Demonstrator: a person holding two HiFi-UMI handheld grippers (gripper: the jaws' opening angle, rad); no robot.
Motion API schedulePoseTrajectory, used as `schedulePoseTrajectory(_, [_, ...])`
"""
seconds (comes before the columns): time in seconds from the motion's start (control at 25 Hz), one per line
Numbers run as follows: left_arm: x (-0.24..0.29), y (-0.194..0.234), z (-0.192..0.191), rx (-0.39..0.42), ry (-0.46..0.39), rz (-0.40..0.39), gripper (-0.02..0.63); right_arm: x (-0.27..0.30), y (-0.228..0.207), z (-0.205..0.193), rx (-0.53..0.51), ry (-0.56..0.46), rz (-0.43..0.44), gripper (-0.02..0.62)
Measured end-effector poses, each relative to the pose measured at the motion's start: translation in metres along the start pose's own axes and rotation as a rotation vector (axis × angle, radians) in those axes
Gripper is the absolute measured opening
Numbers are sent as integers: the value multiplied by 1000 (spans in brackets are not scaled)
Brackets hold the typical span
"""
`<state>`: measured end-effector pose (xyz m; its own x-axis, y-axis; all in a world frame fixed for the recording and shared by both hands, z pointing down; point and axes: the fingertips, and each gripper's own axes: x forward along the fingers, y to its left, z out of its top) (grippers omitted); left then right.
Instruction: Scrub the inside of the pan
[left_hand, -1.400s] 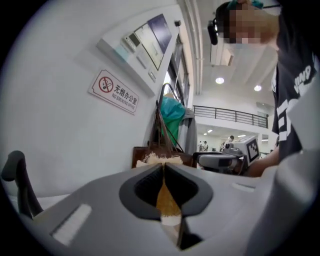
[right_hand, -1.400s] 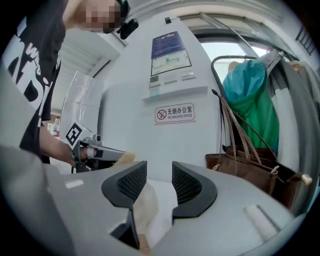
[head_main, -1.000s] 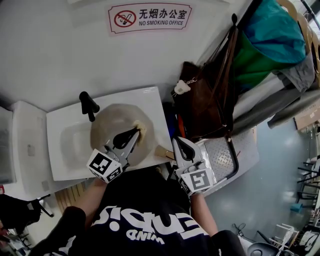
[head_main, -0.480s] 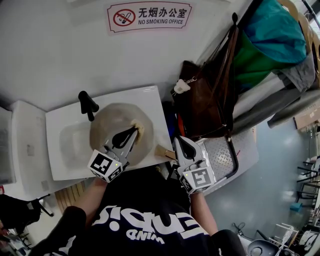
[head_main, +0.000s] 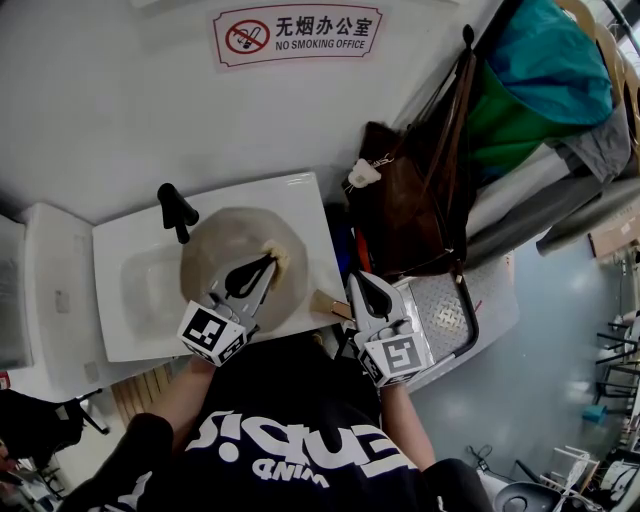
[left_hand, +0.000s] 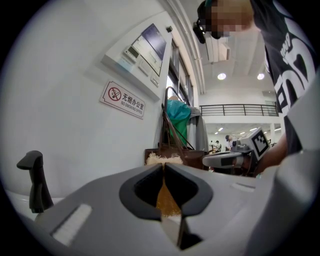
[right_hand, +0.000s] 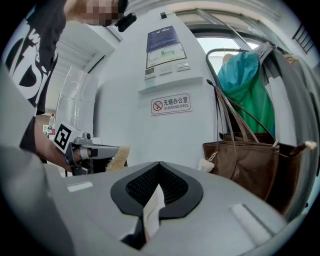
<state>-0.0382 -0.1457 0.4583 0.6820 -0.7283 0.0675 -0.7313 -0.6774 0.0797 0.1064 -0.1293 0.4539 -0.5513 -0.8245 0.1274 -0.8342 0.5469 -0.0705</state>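
A round tan pan (head_main: 215, 245) lies in the white sink (head_main: 120, 320), its wooden handle (head_main: 325, 303) pointing right past the sink's edge. My left gripper (head_main: 272, 260) reaches over the pan's right side, shut on a tan fibrous scrubber (head_main: 280, 252). In the left gripper view the scrubber (left_hand: 161, 159) sticks out beyond the closed jaws of the left gripper (left_hand: 163, 166). My right gripper (head_main: 362, 283) hovers beside the handle's end, to the right of the sink. Its jaws are shut in the right gripper view (right_hand: 159, 164), with nothing seen between them.
A black faucet (head_main: 175, 210) stands at the sink's back left. A brown bag (head_main: 410, 210) hangs against the wall right of the sink, with teal cloth (head_main: 540, 70) above it. A metal plate (head_main: 445, 315) lies under the right gripper.
Almost nothing differs; the left gripper with the scrubber has only shifted a hair over the pan. The right gripper stays put.
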Motion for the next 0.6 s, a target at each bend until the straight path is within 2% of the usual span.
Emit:
schedulePoseTrajectory(0.4, [0,1,-5,-21,10,3,14,1,-2,3,-2,-1,-4,9])
schedulePoseTrajectory(0.6, [2,1,-4,-3,20,-1,14,2,-2,3,-4,3,-3,9])
